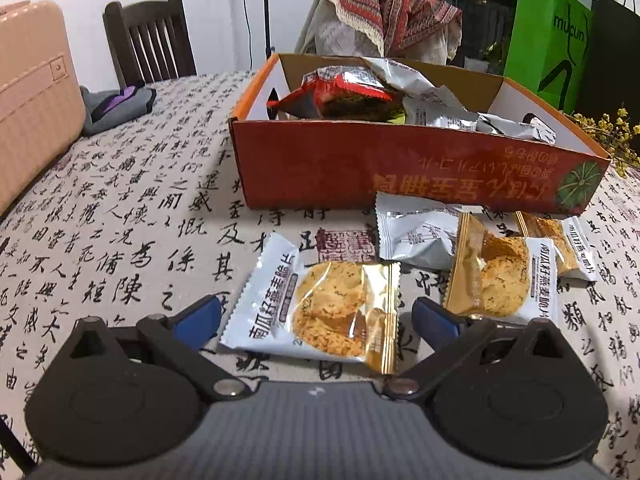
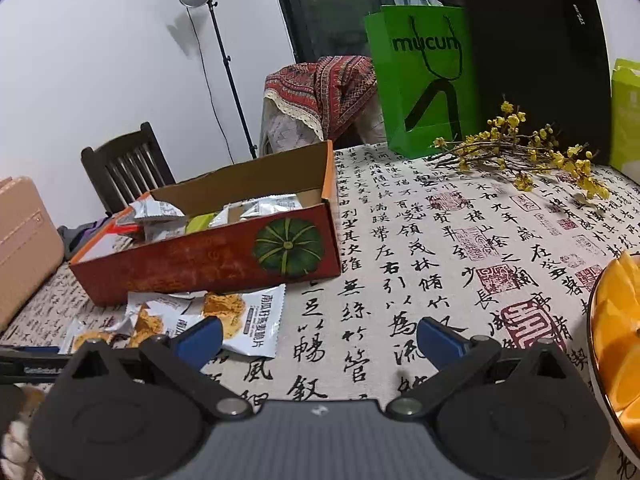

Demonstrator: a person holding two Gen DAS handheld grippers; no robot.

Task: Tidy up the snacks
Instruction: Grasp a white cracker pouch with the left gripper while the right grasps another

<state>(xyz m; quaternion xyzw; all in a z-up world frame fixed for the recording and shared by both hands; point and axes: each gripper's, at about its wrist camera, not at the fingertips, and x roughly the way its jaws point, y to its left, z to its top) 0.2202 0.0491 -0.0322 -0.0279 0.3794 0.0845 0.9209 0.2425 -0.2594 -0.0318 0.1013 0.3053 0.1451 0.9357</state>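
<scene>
An orange cardboard box [image 1: 400, 168] holding several snack packets stands on the calligraphy tablecloth; it also shows in the right wrist view [image 2: 208, 256]. Loose oat-crisp packets lie in front of it. My left gripper [image 1: 318, 318] is open, its blue fingers either side of one white cookie packet [image 1: 316, 304] lying flat on the cloth. Two more packets [image 1: 500, 276] and a silver one [image 1: 416, 236] lie to the right. My right gripper [image 2: 318, 338] is open and empty over bare cloth, right of the packets [image 2: 244, 320].
A pink suitcase [image 1: 32, 96] and a dark wooden chair [image 1: 148, 40] stand at the left. A green bag [image 2: 424, 80], a black bag [image 2: 536, 60] and yellow flower sprigs [image 2: 520, 152] sit behind. A plate of orange slices [image 2: 616, 340] is at the right edge.
</scene>
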